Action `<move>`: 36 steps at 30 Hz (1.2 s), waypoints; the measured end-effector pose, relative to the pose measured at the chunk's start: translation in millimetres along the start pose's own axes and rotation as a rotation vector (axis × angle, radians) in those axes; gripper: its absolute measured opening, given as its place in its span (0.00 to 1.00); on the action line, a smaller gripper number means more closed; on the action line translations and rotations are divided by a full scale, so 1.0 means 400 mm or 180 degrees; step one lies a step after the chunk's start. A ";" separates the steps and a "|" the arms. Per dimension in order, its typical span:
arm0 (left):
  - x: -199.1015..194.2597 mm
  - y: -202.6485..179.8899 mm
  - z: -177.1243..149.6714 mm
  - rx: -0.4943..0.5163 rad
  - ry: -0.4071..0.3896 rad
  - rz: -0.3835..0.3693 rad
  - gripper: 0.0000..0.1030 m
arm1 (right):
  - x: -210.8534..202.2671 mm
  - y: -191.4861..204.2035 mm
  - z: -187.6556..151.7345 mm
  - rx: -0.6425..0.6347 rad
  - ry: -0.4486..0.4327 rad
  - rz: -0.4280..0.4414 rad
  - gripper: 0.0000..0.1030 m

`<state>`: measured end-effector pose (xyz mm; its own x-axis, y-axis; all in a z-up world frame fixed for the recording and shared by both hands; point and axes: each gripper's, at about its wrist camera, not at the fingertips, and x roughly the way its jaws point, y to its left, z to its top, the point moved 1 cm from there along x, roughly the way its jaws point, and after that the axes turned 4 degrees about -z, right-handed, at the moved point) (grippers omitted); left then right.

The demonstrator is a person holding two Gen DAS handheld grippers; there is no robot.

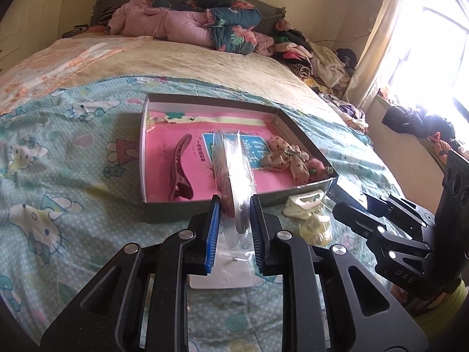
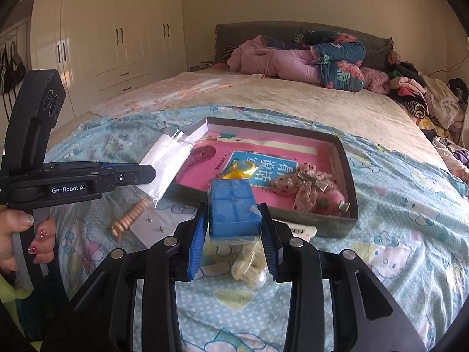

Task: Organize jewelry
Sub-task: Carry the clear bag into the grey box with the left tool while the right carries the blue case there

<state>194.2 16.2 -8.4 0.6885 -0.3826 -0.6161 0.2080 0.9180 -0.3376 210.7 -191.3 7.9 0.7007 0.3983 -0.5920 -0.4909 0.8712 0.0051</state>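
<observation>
While the shallow box lies open on the bed with hair clips already in it, the left gripper pinches a clear plastic packet edge-on just above the box's near wall. It looks light, limp and slippery, so a grip low on its stiffer card backing seems safest. The right gripper clamps a small blue case, which looks rigid and smooth; holding its flat sides squarely should keep it from twisting.

- A home bedroom: a bed with a cartoon-cat sheet and rumpled quilts.
- Built-in wardrobes; a curtained window, seemingly, though glare whitens it.
</observation>
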 end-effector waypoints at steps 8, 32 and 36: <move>0.010 0.042 0.039 -0.0114 -0.0040 0.0031 0.13 | 0.031 -0.023 0.021 0.0029 -0.0006 -0.0039 0.32; 0.149 0.061 0.110 -0.0075 0.0108 0.0101 0.13 | 0.179 -0.123 0.086 0.0108 0.0112 -0.0280 0.32; 0.173 0.057 0.117 -0.0037 0.0145 0.0116 0.13 | 0.210 -0.138 0.093 0.0121 0.0162 -0.0317 0.32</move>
<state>279.0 15.7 -25.3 0.6632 -0.3536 -0.6597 0.1752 0.9302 -0.3225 315.8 -195.4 -12.2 0.7174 0.2949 -0.6312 -0.3994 0.9164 -0.0257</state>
